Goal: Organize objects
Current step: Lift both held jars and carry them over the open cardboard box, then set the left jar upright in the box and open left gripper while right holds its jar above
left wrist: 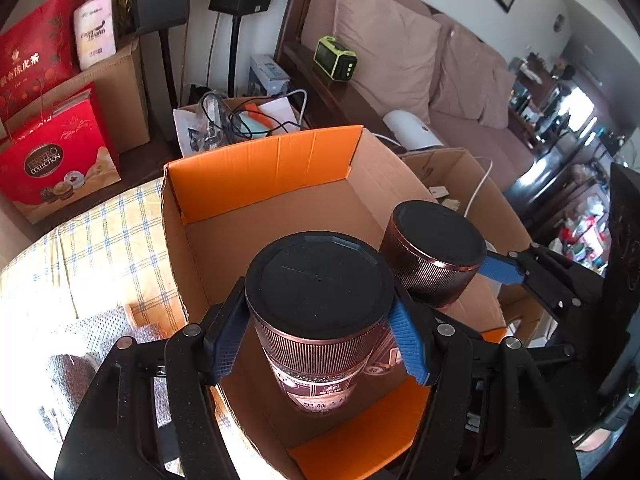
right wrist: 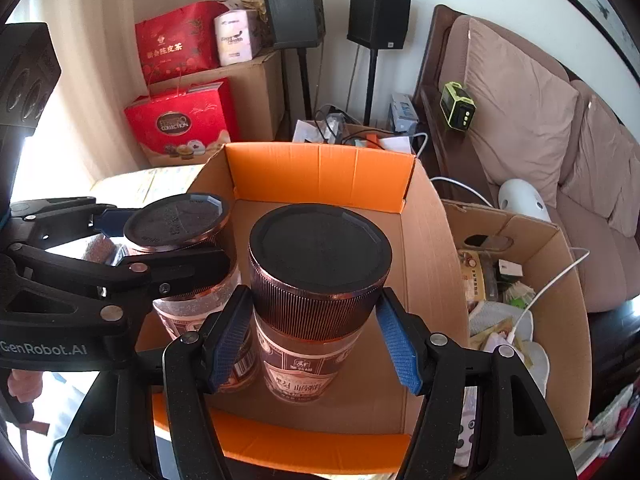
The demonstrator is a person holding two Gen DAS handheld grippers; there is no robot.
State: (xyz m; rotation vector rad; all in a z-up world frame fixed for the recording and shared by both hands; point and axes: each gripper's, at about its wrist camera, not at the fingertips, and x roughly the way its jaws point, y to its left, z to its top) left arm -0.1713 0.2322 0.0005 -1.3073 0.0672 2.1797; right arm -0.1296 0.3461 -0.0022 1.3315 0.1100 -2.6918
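Observation:
Two matching jars with black ribbed lids and brown labels sit inside an open cardboard box [left wrist: 256,168] with orange flaps. In the left wrist view my left gripper [left wrist: 316,346] is shut on the left jar [left wrist: 318,284]; the right jar [left wrist: 438,240] stands beside it, with my right gripper's blue fingertip [left wrist: 500,268] against its lid. In the right wrist view my right gripper [right wrist: 314,342] is shut on the right jar [right wrist: 320,252], the left jar [right wrist: 178,218] is held by the other gripper, and the box wall [right wrist: 320,172] rises behind.
A second open box [right wrist: 560,280] with papers and a white cable stands to the right. A sofa [right wrist: 520,120] is beyond it. Red gift boxes [right wrist: 180,120], cartons and two speakers on stands [right wrist: 378,12] line the back wall. A checked cloth [left wrist: 108,232] lies left of the box.

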